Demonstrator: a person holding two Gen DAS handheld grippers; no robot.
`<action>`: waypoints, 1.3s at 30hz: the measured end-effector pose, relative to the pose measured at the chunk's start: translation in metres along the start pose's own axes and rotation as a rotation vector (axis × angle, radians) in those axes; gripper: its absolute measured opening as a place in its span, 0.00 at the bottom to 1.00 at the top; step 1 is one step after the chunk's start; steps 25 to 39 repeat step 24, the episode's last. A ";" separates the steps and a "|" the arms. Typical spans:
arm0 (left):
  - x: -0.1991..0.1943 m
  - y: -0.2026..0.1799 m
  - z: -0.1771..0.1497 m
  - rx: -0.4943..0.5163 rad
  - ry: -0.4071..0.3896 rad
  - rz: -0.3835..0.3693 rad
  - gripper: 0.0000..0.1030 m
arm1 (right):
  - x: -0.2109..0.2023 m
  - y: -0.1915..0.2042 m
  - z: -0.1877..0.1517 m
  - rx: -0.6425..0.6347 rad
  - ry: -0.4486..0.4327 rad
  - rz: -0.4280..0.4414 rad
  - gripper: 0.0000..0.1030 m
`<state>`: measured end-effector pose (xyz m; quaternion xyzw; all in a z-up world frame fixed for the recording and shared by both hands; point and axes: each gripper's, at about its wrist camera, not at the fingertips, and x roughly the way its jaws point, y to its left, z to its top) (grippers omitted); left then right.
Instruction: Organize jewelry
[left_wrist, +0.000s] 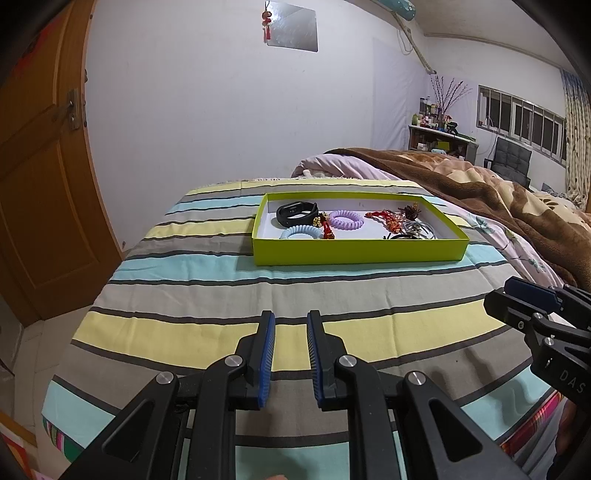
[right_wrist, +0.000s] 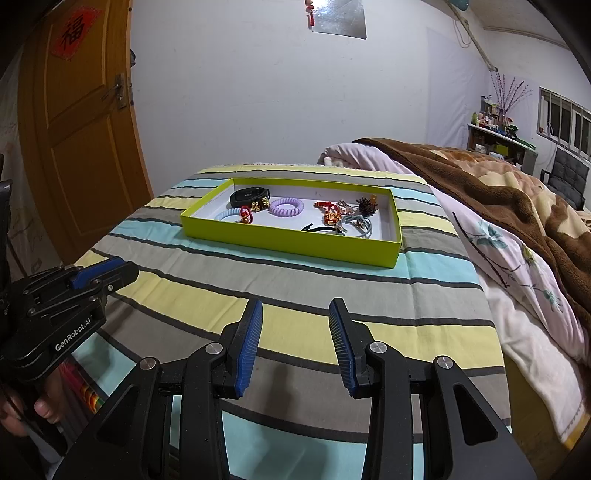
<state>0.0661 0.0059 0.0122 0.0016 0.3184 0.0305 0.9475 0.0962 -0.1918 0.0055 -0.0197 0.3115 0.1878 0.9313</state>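
Note:
A lime-green shallow box (left_wrist: 358, 249) (right_wrist: 288, 242) sits on the striped bed cover. It holds a black wristband (left_wrist: 297, 214) (right_wrist: 249, 195), a blue coil hair tie (left_wrist: 300, 233) (right_wrist: 229, 215), a purple coil hair tie (left_wrist: 346, 219) (right_wrist: 286, 206), red and gold charms (left_wrist: 325, 226) (right_wrist: 330, 214), a dark cone-like piece (left_wrist: 412, 211) (right_wrist: 366, 206) and grey hair ties (left_wrist: 417, 230) (right_wrist: 356, 223). My left gripper (left_wrist: 290, 325) is open and empty, well short of the box. My right gripper (right_wrist: 295, 314) is open and empty, also short of the box.
The striped cover (left_wrist: 295, 295) lies on a bed. A brown blanket (left_wrist: 498, 192) and a pink floral quilt (right_wrist: 517, 266) lie to the right. A wooden door (left_wrist: 37, 166) stands at the left. A shelf and a chair stand far right.

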 end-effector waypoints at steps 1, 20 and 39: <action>0.000 0.000 0.000 0.000 0.002 -0.001 0.16 | 0.000 0.000 0.000 0.000 0.000 -0.001 0.37; -0.002 0.000 -0.002 -0.001 -0.011 -0.005 0.16 | -0.001 -0.001 0.001 -0.001 -0.001 -0.002 0.37; -0.003 0.000 -0.002 -0.004 -0.011 -0.007 0.16 | -0.002 -0.001 0.001 -0.002 -0.003 -0.004 0.37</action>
